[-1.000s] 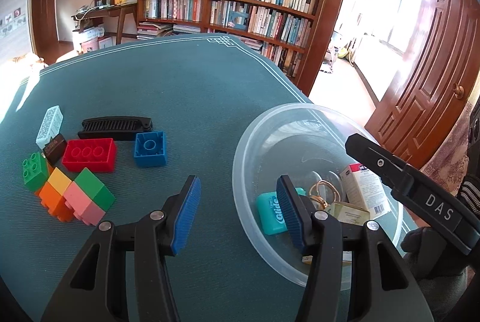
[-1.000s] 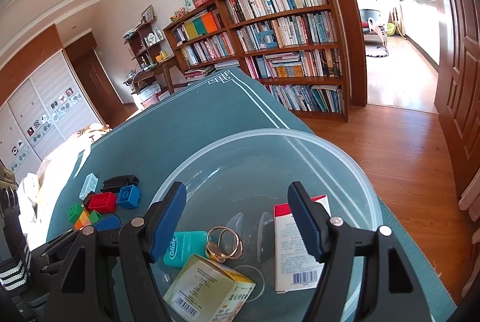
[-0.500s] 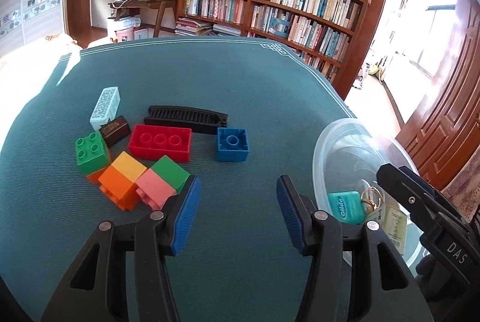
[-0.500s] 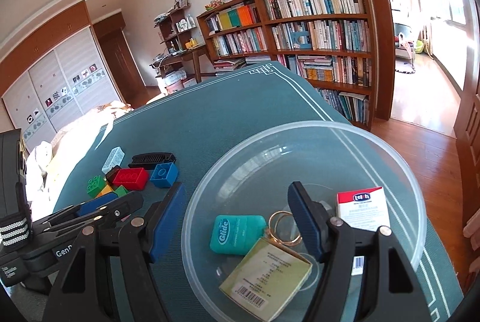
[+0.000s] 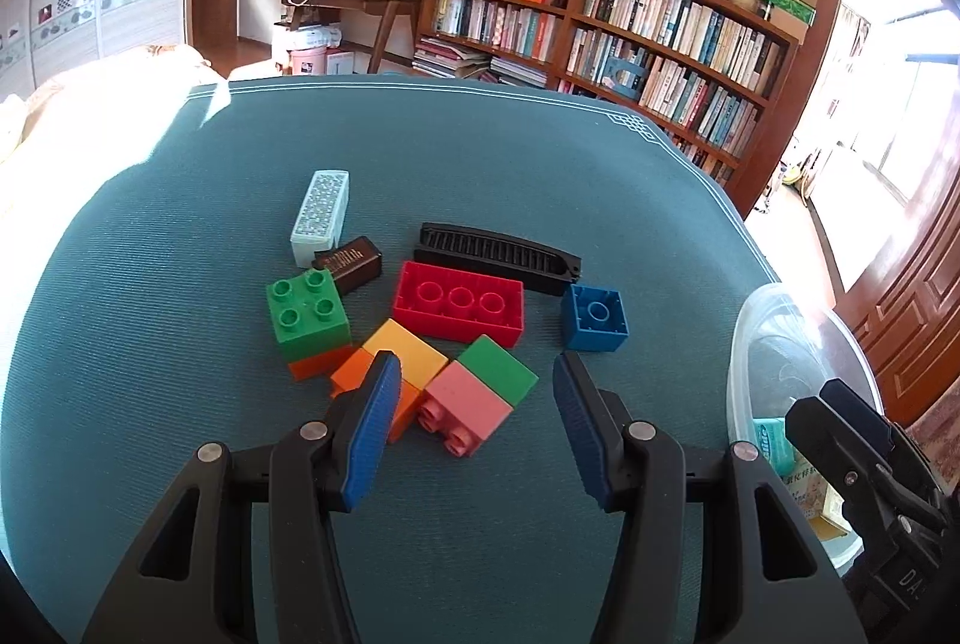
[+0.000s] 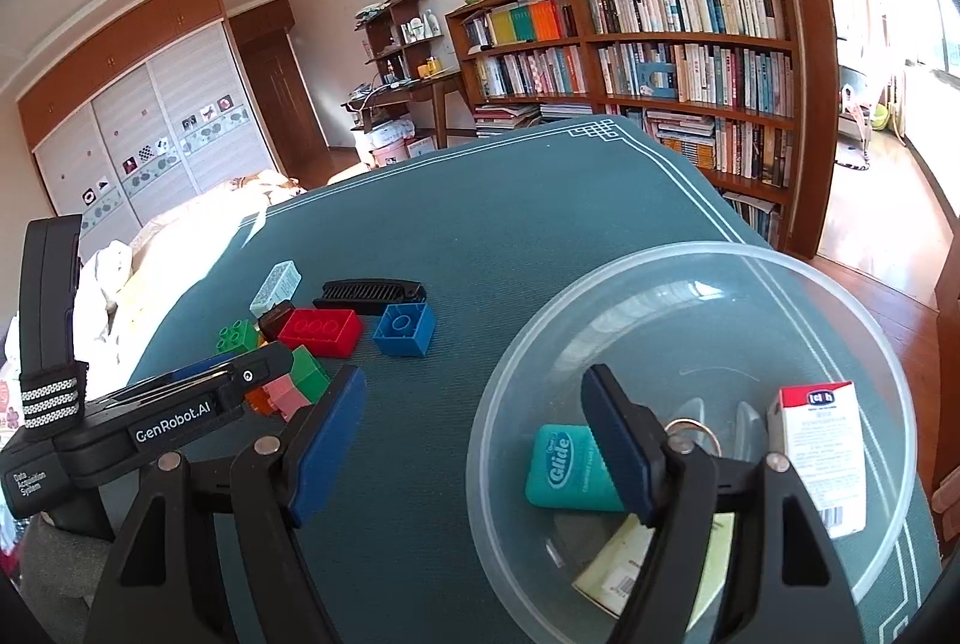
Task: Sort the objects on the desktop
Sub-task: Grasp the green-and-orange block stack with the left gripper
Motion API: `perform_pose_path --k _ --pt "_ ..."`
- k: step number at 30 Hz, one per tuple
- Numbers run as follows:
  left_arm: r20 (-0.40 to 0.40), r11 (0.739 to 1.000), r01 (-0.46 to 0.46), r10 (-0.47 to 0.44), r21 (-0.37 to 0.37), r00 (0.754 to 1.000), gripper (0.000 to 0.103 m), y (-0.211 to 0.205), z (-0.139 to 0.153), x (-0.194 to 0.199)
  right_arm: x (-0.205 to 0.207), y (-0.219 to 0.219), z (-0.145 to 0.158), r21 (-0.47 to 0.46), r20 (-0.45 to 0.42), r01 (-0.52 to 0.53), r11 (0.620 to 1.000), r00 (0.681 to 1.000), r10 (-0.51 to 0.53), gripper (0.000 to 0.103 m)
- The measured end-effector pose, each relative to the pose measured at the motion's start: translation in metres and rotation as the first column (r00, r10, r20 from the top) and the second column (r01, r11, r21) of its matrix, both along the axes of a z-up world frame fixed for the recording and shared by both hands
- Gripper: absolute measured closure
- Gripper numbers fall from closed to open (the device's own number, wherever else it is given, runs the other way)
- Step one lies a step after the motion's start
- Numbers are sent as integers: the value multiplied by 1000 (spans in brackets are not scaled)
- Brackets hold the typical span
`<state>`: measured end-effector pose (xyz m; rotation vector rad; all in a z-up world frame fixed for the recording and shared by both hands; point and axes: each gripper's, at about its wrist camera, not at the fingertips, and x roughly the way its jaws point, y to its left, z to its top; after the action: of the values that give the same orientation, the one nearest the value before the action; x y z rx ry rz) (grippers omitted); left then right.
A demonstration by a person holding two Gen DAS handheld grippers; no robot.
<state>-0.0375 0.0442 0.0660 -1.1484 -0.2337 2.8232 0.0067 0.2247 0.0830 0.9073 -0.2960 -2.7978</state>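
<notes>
Toy bricks lie on the teal table: a red brick (image 5: 459, 303), a blue brick (image 5: 595, 318), a green-on-orange brick (image 5: 307, 317), a yellow-orange brick (image 5: 402, 355) and a pink-green brick (image 5: 477, 392). Beside them are a black comb (image 5: 498, 255), a white box (image 5: 321, 215) and a small brown box (image 5: 349, 263). My left gripper (image 5: 477, 419) hovers open just before the pink-green brick, nothing between its fingers. My right gripper (image 6: 474, 443) is empty, its jaws opening, over the left rim of a clear bowl (image 6: 840, 296) holding a teal floss case (image 6: 567, 467), rings and cartons.
A bookcase (image 5: 630, 26) and a doorway stand beyond the table's far right corner. The table's right edge drops to a wooden floor (image 6: 888, 254). The bowl (image 5: 780, 344) sits at the table's right edge in the left wrist view, with the right gripper's body over it.
Both grippers swung left, away from the bowl toward the bricks. The left one now faces the brick pile instead of the bowl's rim. The right jaws stand slightly wider.
</notes>
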Motion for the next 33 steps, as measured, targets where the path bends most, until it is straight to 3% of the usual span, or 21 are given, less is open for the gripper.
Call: perform_pose_path --k 5,12,29,31,33 --pt "-17 998 -55 56 8 998 47 -21 4 -3 -5 -13 3 4 -2 -32 999 999 32 25" --pt "-50 989 -139 136 -43 989 47 -40 7 -15 -11 -32 4 17 5 -72 997 997 72 25" --pt "29 987 -153 155 -43 988 47 -57 -31 -45 -30 -68 -13 40 63 -160 986 986 158 25" --pt "28 990 -140 141 -31 990 61 -58 -32 -45 -31 -72 -16 40 70 -175 984 983 172 25" --pt "24 989 -145 146 -43 989 64 -59 -33 -42 -33 -76 -19 37 79 -196 980 978 192 25"
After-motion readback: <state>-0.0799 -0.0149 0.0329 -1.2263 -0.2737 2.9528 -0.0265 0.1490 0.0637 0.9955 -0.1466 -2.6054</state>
